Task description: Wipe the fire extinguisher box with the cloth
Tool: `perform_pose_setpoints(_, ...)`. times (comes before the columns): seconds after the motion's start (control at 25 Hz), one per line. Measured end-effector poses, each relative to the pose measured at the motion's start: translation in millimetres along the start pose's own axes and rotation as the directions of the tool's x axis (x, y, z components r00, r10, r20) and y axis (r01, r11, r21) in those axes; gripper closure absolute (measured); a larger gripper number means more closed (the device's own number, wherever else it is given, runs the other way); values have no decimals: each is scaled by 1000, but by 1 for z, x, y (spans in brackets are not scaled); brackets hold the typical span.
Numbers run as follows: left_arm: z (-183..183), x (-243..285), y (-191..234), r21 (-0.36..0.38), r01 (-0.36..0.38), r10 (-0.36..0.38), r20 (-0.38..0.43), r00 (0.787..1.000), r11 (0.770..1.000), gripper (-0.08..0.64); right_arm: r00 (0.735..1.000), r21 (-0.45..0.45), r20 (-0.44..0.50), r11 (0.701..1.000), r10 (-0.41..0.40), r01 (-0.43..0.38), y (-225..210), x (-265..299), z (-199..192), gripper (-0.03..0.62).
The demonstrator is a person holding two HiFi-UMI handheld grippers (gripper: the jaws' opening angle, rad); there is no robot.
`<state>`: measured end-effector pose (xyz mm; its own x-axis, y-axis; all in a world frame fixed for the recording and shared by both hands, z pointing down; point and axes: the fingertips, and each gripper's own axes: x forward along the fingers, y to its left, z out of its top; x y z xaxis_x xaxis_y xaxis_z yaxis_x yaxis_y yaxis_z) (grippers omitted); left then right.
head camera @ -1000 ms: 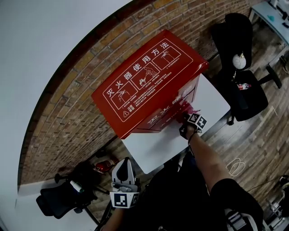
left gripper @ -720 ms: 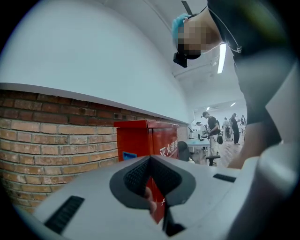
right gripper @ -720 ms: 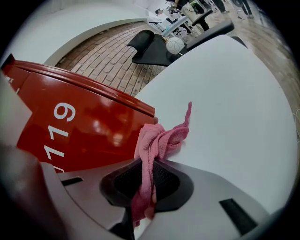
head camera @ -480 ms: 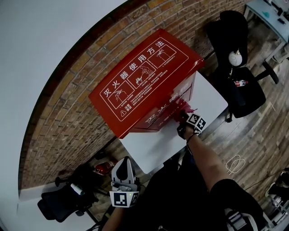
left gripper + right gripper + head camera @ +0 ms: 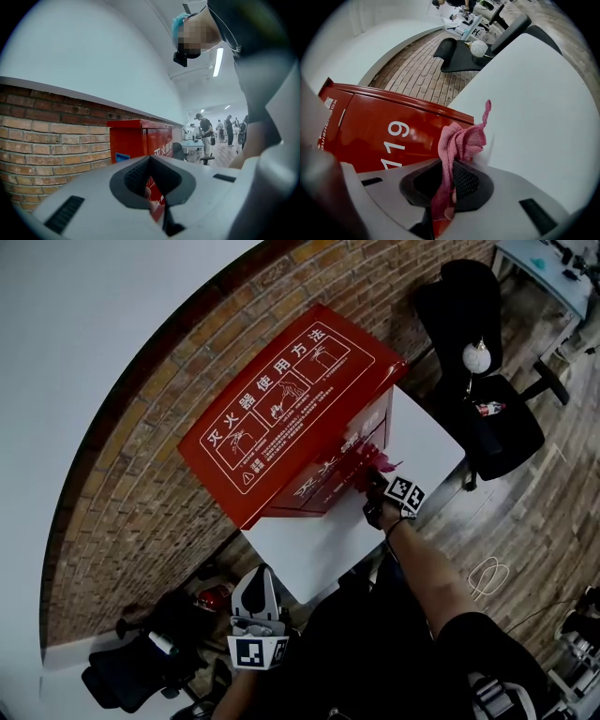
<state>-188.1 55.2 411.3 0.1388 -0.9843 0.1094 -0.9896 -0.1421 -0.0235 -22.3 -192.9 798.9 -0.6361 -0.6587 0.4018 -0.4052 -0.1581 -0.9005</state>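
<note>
A red fire extinguisher box point(image 5: 291, 418) with white printed instructions on its lid stands on a white table point(image 5: 319, 540) against a brick wall. My right gripper point(image 5: 380, 486) is shut on a pink cloth point(image 5: 459, 143), which bunches against the box's front face point(image 5: 389, 136) near the white digits. The pink cloth point(image 5: 375, 463) shows at the box's lower right front in the head view. My left gripper point(image 5: 255, 615) hangs low by my body, away from the box, its jaws closed with nothing between them. The red box point(image 5: 140, 140) appears beyond it.
A brick wall point(image 5: 141, 474) runs behind the box. A black office chair point(image 5: 487, 409) stands to the right of the table, another black chair point(image 5: 141, 662) at lower left. People stand in the far background point(image 5: 206, 136).
The box and table have slid slightly left and up in the head view. My right gripper stays on the cloth at the box's front, shifted a little left.
</note>
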Motion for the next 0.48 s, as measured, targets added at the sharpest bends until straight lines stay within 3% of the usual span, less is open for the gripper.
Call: perform_pose_setpoints(0.48,2,5,-8,-6,29,-29,21,999,1000,522,998,27,15,997,69,-69,29,-13,6,525)
